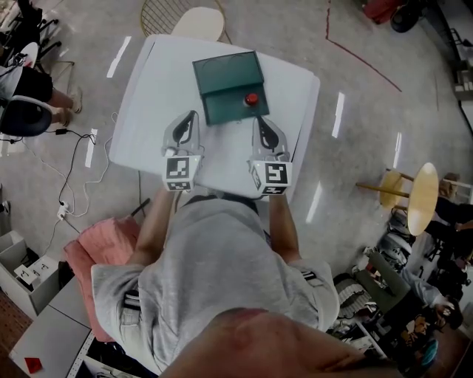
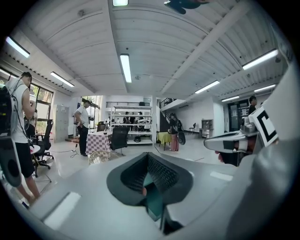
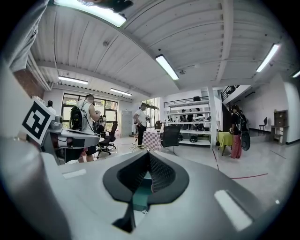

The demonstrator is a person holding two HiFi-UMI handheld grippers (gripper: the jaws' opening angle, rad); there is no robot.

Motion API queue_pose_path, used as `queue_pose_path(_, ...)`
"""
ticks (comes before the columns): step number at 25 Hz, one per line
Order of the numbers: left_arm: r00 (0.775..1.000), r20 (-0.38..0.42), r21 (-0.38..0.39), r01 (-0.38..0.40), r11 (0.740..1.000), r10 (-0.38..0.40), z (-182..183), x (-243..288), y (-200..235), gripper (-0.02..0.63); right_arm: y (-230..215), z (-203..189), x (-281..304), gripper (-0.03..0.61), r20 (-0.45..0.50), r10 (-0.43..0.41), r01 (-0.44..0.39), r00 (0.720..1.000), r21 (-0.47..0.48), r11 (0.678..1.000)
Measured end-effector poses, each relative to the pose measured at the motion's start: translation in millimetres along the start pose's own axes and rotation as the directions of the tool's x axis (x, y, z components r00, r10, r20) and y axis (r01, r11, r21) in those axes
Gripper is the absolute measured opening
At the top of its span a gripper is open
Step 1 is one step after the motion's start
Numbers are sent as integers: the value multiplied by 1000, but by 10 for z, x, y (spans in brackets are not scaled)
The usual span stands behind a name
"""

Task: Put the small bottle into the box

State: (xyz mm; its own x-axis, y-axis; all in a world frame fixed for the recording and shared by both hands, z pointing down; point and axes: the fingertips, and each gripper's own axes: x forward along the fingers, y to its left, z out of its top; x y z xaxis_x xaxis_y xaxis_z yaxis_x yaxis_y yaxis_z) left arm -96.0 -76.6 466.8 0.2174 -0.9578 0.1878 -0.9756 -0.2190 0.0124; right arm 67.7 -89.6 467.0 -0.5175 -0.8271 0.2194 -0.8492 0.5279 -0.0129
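A dark green box (image 1: 226, 83) stands on the white table (image 1: 151, 96), towards its far side. The small bottle's red cap (image 1: 252, 98) shows at the box's near right part; whether the bottle stands in or on the box I cannot tell. My left gripper (image 1: 194, 116) lies on the table just left of the box's near edge, my right gripper (image 1: 259, 121) just below the bottle. In the gripper views, the tips of the left gripper (image 2: 147, 156) and of the right gripper (image 3: 149, 155) meet with nothing between them. The green box (image 2: 153, 199) (image 3: 140, 197) shows through the gap lower down.
A round wicker seat (image 1: 183, 18) stands beyond the table, and a wooden stool (image 1: 414, 193) at the right. Cables (image 1: 72, 166) and a pink cloth (image 1: 103, 247) lie on the floor at the left. Several people stand farther off in the room (image 2: 82, 126).
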Motion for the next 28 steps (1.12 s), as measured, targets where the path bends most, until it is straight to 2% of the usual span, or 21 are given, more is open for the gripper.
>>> queue_pose_path(7, 1000, 17, -1, 1, 1000, -1, 24, -382, 97, 12, 315, -19, -145, 3, 9, 14, -14, 1000, -17, 1000)
queue_pose_path(17, 999, 18, -7, -29, 1000, 29, -132, -939, 197, 12, 670, -125, -444, 3, 11, 25, -25, 1000, -27, 999)
queue_pose_path(28, 1000, 21, -12, -20, 1000, 21, -212, -1141, 245, 12, 867, -182, -523, 3, 3, 32, -32, 999, -29, 999)
